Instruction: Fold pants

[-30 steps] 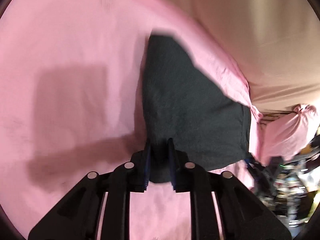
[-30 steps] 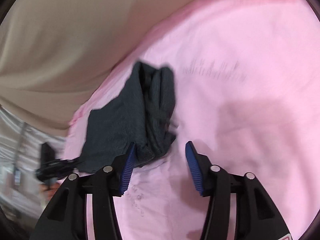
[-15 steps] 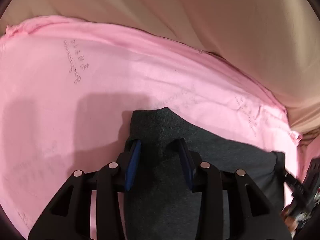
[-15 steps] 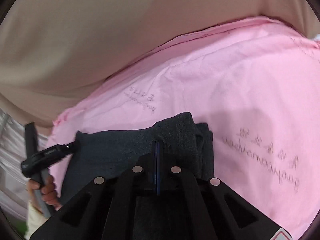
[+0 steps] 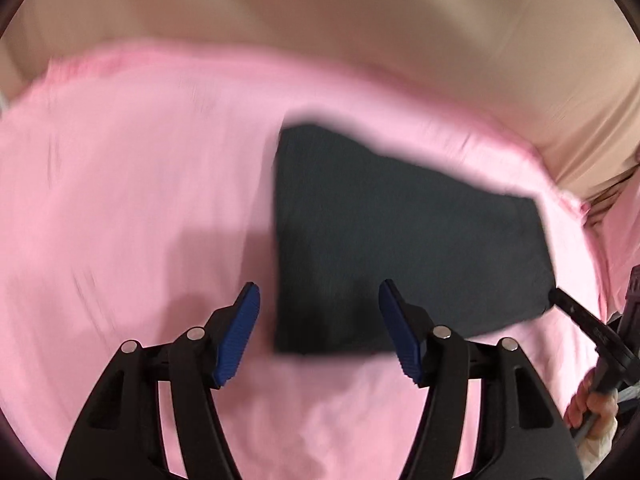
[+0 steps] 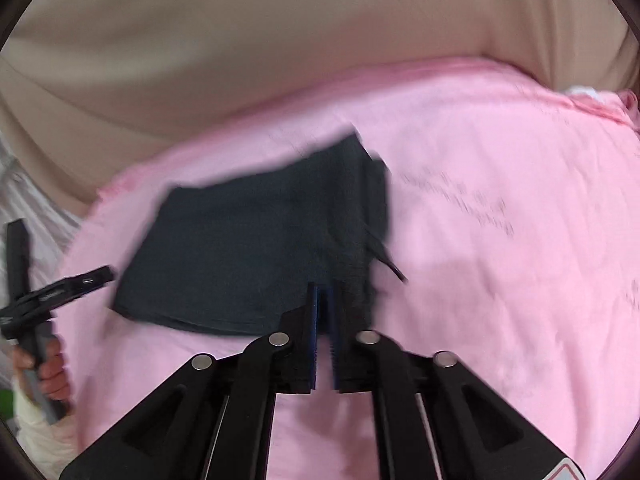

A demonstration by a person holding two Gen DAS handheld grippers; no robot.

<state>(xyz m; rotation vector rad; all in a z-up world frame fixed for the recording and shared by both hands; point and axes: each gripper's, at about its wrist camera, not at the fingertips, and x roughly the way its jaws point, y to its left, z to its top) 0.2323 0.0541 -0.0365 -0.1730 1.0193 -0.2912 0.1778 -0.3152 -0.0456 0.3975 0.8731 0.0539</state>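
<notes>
The dark grey pants (image 5: 384, 240) lie folded into a compact bundle on the pink sheet (image 5: 120, 200). They also show in the right wrist view (image 6: 260, 248), with a drawstring trailing off their right edge. My left gripper (image 5: 320, 320) is open and empty, hovering over the near left corner of the bundle. My right gripper (image 6: 325, 300) is shut, its tips at the near edge of the bundle; I see no cloth between the pads. Each gripper also shows at the edge of the other's view, the right one (image 5: 580, 320) and the left one (image 6: 72, 280).
The pink sheet covers the work surface and ends at a beige fabric backdrop (image 5: 360, 20) behind. A hand (image 6: 48, 368) holds the left gripper at the far left of the right wrist view.
My left gripper has opened wide, let go of the pants and pulled back. My right gripper has stayed shut and drawn back to the bundle's near edge.
</notes>
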